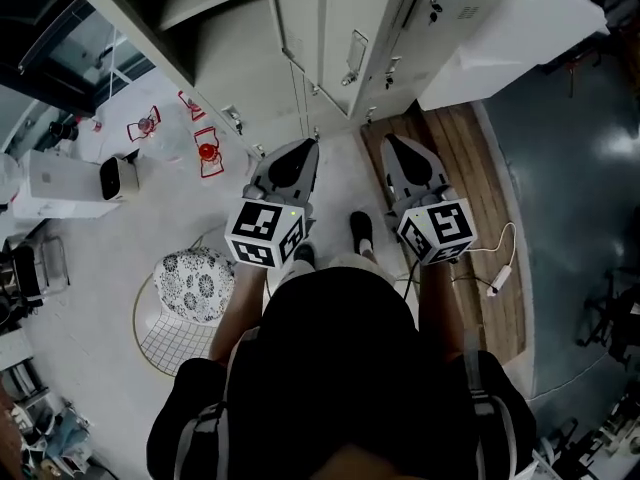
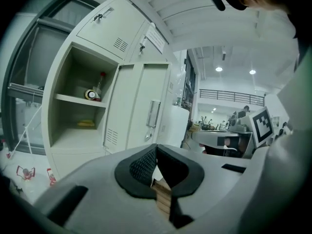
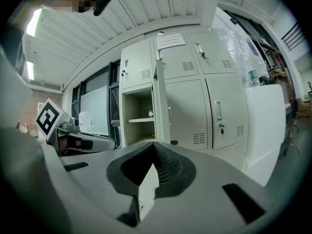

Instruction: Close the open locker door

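Note:
A bank of pale grey lockers stands in front of me. One compartment (image 2: 83,106) (image 3: 139,118) is open, and its door (image 2: 124,106) (image 3: 160,106) (image 1: 300,38) is swung out towards me; it shows edge-on in the right gripper view. A bottle (image 2: 91,94) lies on the compartment's shelf. My left gripper (image 1: 300,148) (image 2: 156,147) and right gripper (image 1: 395,146) (image 3: 155,145) are held side by side, short of the lockers. Both are shut with nothing between the pads, and neither touches the door.
Left of my feet stands a wire stool with a patterned cushion (image 1: 195,283). A white box (image 1: 60,183) sits further left. A tall white cabinet (image 1: 510,28) (image 3: 263,126) stands right of the lockers, on a wooden platform (image 1: 480,198). A cable with a power strip (image 1: 495,288) lies there.

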